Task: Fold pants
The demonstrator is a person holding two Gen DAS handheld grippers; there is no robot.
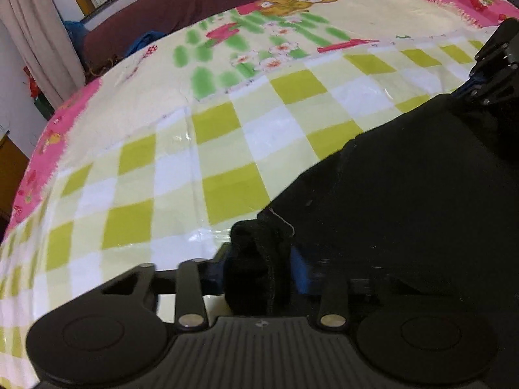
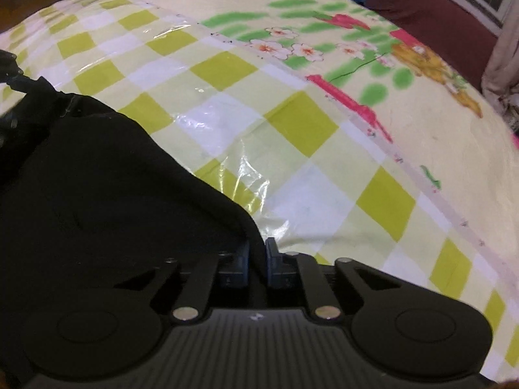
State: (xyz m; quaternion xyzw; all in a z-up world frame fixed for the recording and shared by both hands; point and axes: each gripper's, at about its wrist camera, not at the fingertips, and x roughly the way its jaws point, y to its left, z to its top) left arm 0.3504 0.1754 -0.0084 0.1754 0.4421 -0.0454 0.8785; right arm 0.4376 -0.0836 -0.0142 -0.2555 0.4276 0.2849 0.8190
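The black cloth pants [image 1: 405, 194] lie at the lower right of the left wrist view and lower left of the right wrist view, on a glossy green-and-white checked sheet [image 1: 227, 149]. The left gripper [image 1: 259, 269] clenches a bunched edge; the right gripper [image 2: 258, 259] pinches a thin edge. No finished fold shows; judging by this, folding is only beginning.

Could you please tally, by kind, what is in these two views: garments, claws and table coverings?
Black pants: 1
Claws: 2, the left claw and the right claw, each shut on the pants
Checked tablecloth: 1
Total: 4
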